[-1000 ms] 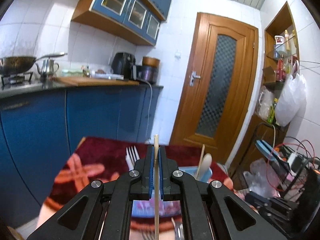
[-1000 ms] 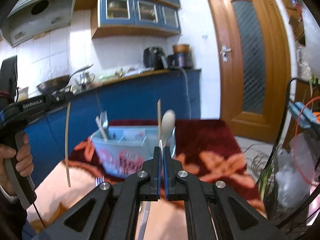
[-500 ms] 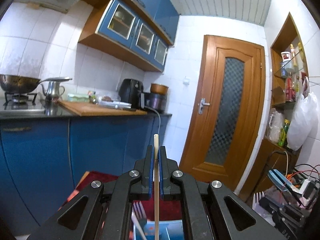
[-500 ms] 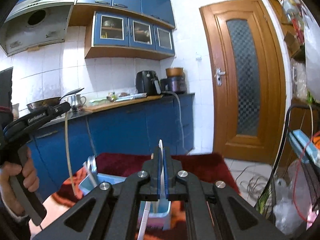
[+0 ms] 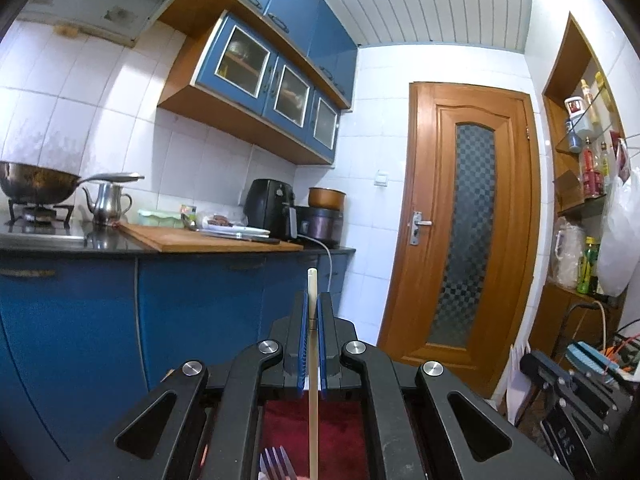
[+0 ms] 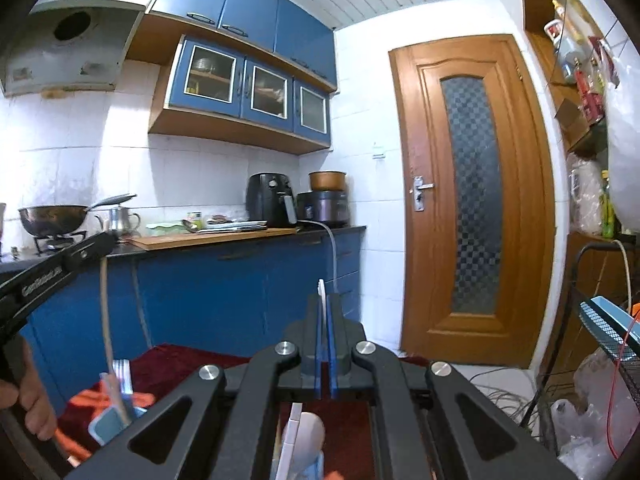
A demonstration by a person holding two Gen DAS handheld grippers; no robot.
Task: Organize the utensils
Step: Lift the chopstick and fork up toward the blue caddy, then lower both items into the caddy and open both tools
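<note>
The left gripper (image 6: 105, 243) reads "GenRobot.AI" (partly blurred) along its side.

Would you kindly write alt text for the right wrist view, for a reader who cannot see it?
The right tool is shut on a thin white utensil handle, held above a dark red patterned cloth. At left, the left tool grips a pale chopstick hanging down toward a light blue utensil holder with forks; behind are blue kitchen cabinets and a wooden door.

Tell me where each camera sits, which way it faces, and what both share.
Left wrist: behind the left tool, level toward the door; tool shut on a chopstick.
Right wrist: behind the right tool, toward the same door; tool shut on a white utensil; a hand and the left tool at left.
Shared: door, counter, air fryer.
</note>
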